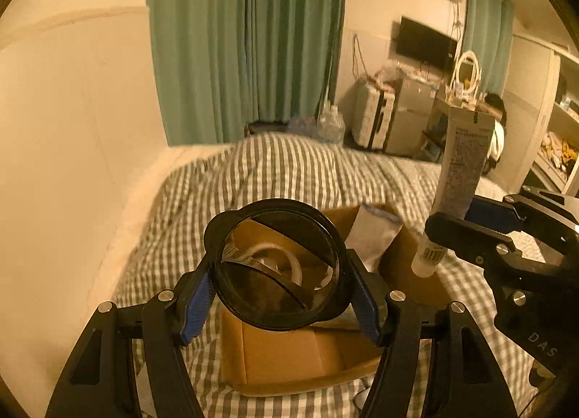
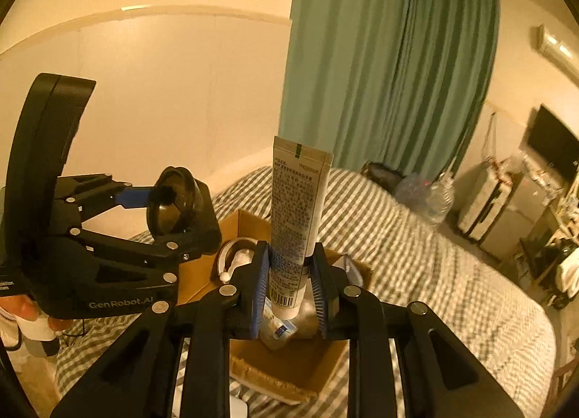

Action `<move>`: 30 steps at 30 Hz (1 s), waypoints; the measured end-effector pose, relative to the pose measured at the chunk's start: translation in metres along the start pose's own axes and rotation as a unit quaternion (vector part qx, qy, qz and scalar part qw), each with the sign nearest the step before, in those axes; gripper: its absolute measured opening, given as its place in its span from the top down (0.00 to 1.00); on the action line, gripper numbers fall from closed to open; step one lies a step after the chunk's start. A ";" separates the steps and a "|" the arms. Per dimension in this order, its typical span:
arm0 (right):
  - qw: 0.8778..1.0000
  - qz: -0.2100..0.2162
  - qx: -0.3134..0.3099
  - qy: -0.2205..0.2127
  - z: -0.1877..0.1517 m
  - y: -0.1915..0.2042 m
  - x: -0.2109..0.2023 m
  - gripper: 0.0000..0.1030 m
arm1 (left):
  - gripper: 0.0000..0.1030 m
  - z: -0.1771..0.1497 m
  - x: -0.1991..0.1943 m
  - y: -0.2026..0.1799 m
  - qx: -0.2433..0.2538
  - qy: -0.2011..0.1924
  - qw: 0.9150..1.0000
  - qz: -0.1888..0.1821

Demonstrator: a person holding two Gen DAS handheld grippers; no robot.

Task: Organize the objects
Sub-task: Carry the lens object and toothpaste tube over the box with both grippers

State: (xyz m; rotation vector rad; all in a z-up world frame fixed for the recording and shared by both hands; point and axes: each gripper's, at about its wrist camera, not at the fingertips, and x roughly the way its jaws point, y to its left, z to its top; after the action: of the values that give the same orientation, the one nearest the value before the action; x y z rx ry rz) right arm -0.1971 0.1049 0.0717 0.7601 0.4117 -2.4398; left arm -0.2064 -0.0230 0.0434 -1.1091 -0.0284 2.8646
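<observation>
My left gripper (image 1: 280, 287) is shut on a round clear container with a black rim (image 1: 278, 266), held up over an open cardboard box (image 1: 282, 356). The right wrist view shows that container (image 2: 173, 201) side-on in the left gripper (image 2: 177, 211). My right gripper (image 2: 291, 273) is shut on a pale printed tube (image 2: 296, 219), which stands upright with its cap down above the same box (image 2: 289, 363). From the left wrist view the tube (image 1: 463, 161) and right gripper (image 1: 456, 222) are at the right. A white ring-shaped item (image 2: 231, 255) and a small packet (image 2: 282, 331) lie in the box.
The box rests on a bed with a grey-and-white checked cover (image 1: 289, 172). A plain wall (image 1: 72, 128) runs along the left, and green curtains (image 1: 246, 38) hang behind. A suitcase (image 1: 372, 121), a desk and shelves (image 1: 557, 150) stand at the far right. A hand (image 2: 25, 309) holds the left gripper's handle.
</observation>
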 end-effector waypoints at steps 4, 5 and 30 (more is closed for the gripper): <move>0.999 0.031 0.003 0.031 -0.017 -0.007 0.039 0.79 | 0.34 -0.013 0.038 0.006 -0.001 0.044 0.999 -0.006; 0.998 0.038 0.004 0.041 -0.020 -0.010 0.051 0.79 | 0.34 -0.016 0.046 0.007 -0.002 0.052 0.999 -0.007; 0.997 0.049 0.051 0.034 -0.031 -0.033 0.055 0.51 | 0.23 -0.031 0.055 -0.004 0.031 0.065 0.997 -0.010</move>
State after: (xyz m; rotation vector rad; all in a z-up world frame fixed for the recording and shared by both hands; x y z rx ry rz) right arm -0.2409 0.1220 0.0186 0.8882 0.2692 -2.3620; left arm -0.2258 -0.0151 -0.0164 -1.2724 0.0557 2.7492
